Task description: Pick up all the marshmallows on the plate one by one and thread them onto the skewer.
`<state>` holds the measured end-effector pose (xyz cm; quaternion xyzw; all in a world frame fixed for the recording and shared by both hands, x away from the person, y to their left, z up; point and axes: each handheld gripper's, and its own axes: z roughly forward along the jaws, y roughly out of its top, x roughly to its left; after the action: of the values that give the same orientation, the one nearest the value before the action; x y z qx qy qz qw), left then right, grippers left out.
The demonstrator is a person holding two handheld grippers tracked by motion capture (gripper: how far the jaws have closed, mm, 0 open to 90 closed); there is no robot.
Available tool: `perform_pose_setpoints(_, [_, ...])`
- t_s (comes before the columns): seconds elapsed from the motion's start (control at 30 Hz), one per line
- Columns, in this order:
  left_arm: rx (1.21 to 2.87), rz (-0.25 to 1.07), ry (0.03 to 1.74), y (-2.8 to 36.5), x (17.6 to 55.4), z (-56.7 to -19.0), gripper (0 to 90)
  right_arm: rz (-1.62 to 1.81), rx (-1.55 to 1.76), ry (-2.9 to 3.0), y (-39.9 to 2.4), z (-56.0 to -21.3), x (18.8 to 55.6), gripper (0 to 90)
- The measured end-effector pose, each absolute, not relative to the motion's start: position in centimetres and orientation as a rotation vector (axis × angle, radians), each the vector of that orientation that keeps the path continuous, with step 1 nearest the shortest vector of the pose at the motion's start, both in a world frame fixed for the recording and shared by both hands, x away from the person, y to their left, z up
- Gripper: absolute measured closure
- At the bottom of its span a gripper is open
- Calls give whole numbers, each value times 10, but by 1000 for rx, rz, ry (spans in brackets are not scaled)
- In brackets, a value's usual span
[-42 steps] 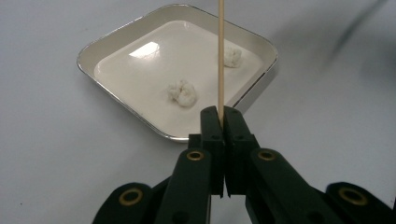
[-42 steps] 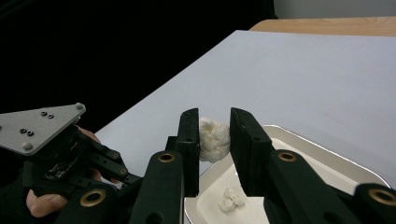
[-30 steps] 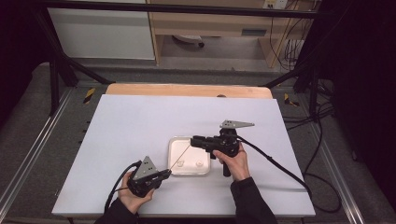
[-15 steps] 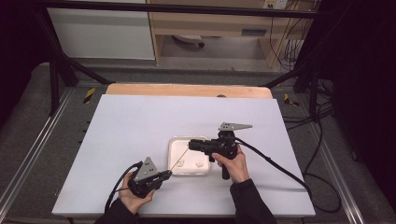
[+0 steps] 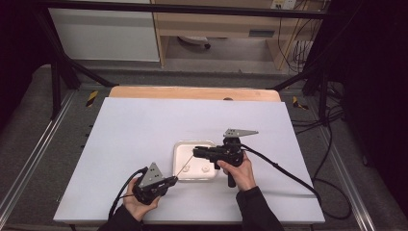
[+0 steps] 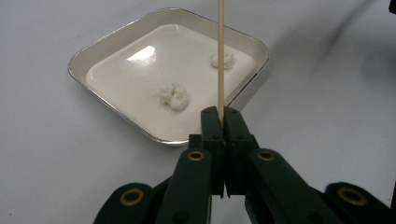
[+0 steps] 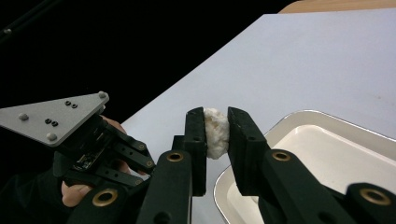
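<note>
High view: left gripper point(image 5: 174, 179) low at the near table edge, jaws clamped on a thin wooden skewer point(image 5: 185, 170) that slants up and away over the near rim of the white square tray point(image 5: 179, 149). Right gripper point(image 5: 195, 153) just beyond, level above the tray's far half, jaws pointing toward the left one, cable trailing off behind across the white table point(image 5: 134, 130). Two small white lumps point(image 5: 205, 169) in the tray below, just ahead of the skewer tip.

Left gripper view: jaws pressed tight together, skewer point(image 6: 220, 56) pinched between the tips and running straight ahead over the tray point(image 6: 93, 58). One puffy white lump point(image 6: 174, 96) ahead and slightly left, another point(image 6: 222, 59) farther off, right behind the stick. Silver rim directly in front of the jaws, bare table all round.

Right gripper view: jaws narrowed on a white doughy lump point(image 7: 215, 131), squeezed between the pads. Tray corner point(image 7: 299, 116) below and to the right. Left gripper point(image 7: 140, 156) off to the left with its grey three-cornered plate, a hand point(image 7: 77, 191) wrapped round it.
</note>
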<state>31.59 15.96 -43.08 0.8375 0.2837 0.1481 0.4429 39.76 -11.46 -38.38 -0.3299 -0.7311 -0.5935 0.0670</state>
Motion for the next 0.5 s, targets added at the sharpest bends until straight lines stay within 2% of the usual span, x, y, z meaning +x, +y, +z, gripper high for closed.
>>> perform_pose_setpoints(0.5, [2087,371,692,155,314,-433,888,-1810,-975,-2172,-115,-388,391,796])
